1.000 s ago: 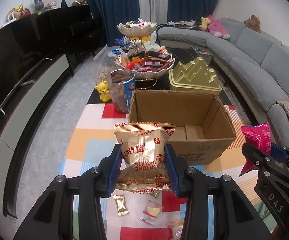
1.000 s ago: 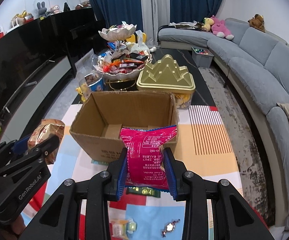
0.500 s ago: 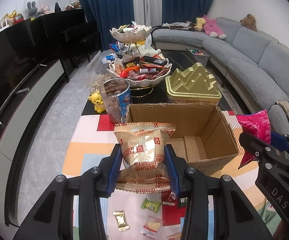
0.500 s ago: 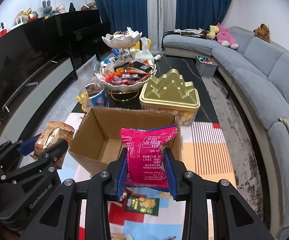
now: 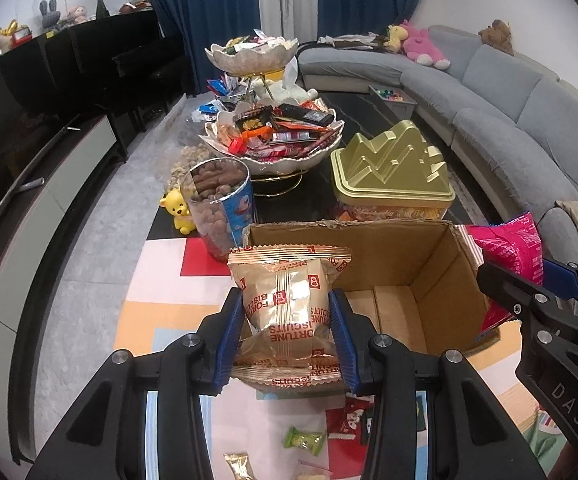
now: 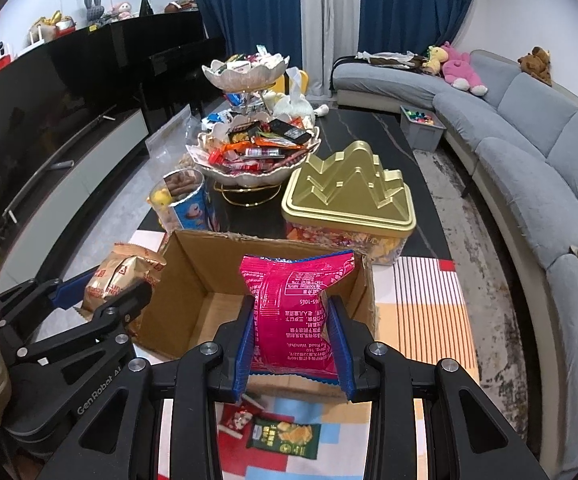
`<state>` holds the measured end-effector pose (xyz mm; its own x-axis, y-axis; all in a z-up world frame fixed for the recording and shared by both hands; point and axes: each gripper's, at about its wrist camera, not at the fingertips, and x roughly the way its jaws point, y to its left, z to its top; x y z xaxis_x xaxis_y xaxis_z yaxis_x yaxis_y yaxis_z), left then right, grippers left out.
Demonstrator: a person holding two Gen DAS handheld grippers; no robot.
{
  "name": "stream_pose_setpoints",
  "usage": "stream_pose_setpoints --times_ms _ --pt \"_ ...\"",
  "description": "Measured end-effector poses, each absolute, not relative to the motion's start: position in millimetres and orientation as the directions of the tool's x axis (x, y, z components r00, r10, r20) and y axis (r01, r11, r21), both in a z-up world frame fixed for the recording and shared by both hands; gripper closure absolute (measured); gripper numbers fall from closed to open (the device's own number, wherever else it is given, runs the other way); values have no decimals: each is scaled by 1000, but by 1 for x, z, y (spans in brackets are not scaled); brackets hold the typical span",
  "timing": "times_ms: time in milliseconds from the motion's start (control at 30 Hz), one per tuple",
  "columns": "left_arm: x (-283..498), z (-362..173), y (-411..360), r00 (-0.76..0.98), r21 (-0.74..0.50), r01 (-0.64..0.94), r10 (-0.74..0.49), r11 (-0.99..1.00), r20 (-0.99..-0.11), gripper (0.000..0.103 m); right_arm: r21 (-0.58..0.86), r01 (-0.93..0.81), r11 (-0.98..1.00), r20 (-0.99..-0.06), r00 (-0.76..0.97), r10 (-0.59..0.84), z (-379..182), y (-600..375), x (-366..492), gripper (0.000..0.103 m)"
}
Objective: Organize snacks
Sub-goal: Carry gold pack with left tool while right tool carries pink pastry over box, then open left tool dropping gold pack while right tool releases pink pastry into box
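My left gripper (image 5: 287, 316) is shut on a gold fortune-biscuit packet (image 5: 287, 300) and holds it above the near left corner of an open cardboard box (image 5: 393, 256). My right gripper (image 6: 294, 328) is shut on a pink snack bag (image 6: 295, 308) and holds it over the box's near wall (image 6: 193, 280). The box looks empty inside. The pink bag also shows in the left wrist view (image 5: 509, 248), the gold packet in the right wrist view (image 6: 123, 276).
Behind the box stand a gold mountain-shaped tin (image 5: 389, 168), a two-tier bowl stand full of snacks (image 5: 273, 136), a tub of brown snacks (image 5: 221, 208) and a yellow bear toy (image 5: 175, 212). Small packets (image 6: 285, 434) lie on the coloured mat below. A grey sofa (image 6: 529, 152) runs along the right.
Both grippers have risen and moved forward towards the box, each still holding its packet. The box now sits closer and lower in both views.
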<state>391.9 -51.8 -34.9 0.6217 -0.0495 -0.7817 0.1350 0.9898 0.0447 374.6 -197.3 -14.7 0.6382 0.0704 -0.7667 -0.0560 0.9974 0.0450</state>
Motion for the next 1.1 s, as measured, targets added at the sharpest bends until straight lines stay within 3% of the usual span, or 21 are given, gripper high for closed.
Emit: stream_pose_setpoints --times_ms 467,600,700,800,1100 --pt "417 -59 -53 568 28 150 -63 988 -820 60 35 -68 997 -799 597 69 -41 -199 408 67" --pt "418 -62 -52 563 22 151 -67 988 -824 52 39 -80 996 -804 589 79 -45 -199 412 66" --pt "417 -61 -49 571 31 138 -54 990 -819 40 43 -79 996 -805 588 82 -45 -199 413 53" --pt "417 -60 -46 570 30 128 -49 991 -820 39 28 -71 997 -796 602 65 -41 -199 411 37" --pt "410 -50 -40 583 34 114 -39 993 -812 31 8 -58 998 -783 621 42 -28 -199 403 35"
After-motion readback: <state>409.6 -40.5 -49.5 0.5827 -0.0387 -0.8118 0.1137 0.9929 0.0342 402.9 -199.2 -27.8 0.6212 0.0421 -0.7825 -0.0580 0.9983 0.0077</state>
